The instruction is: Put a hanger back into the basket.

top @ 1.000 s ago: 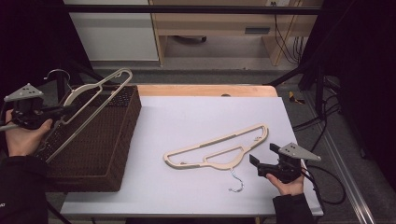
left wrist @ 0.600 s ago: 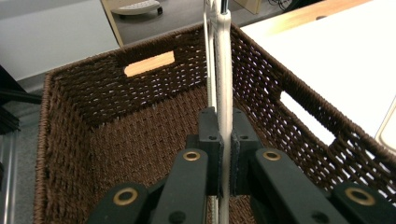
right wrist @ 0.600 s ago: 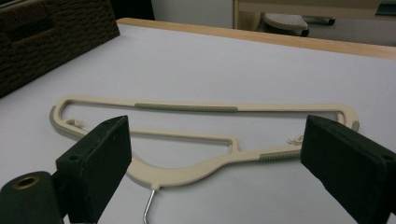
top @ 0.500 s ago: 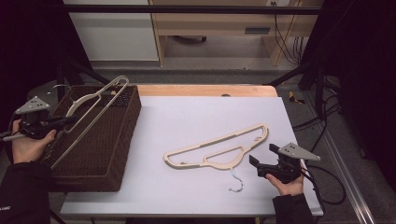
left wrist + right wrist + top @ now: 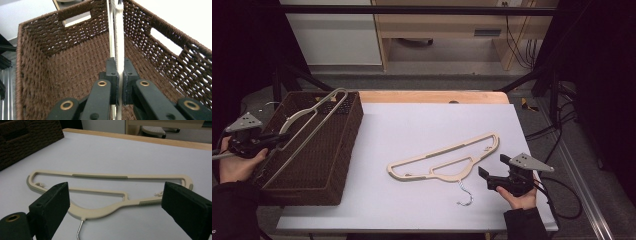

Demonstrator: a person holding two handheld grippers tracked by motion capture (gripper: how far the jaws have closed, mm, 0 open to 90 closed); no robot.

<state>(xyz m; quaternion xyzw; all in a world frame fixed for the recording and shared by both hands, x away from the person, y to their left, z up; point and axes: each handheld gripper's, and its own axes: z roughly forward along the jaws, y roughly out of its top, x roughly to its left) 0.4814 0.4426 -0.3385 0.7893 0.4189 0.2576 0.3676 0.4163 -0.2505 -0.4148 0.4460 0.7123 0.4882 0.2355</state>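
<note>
Table: white top, brown wicker basket at its left end. Left gripper clamped on a cream hanger, held tilted over the basket. Best lowered flat and lengthwise so both ends clear the rim before release. Second hanger lies mid-table. Right gripper just beside it, jaws wide apart, empty.

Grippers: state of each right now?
Left gripper: shut on the hanger over the basket.
Right gripper: open, empty, facing the second hanger on the table.
</note>
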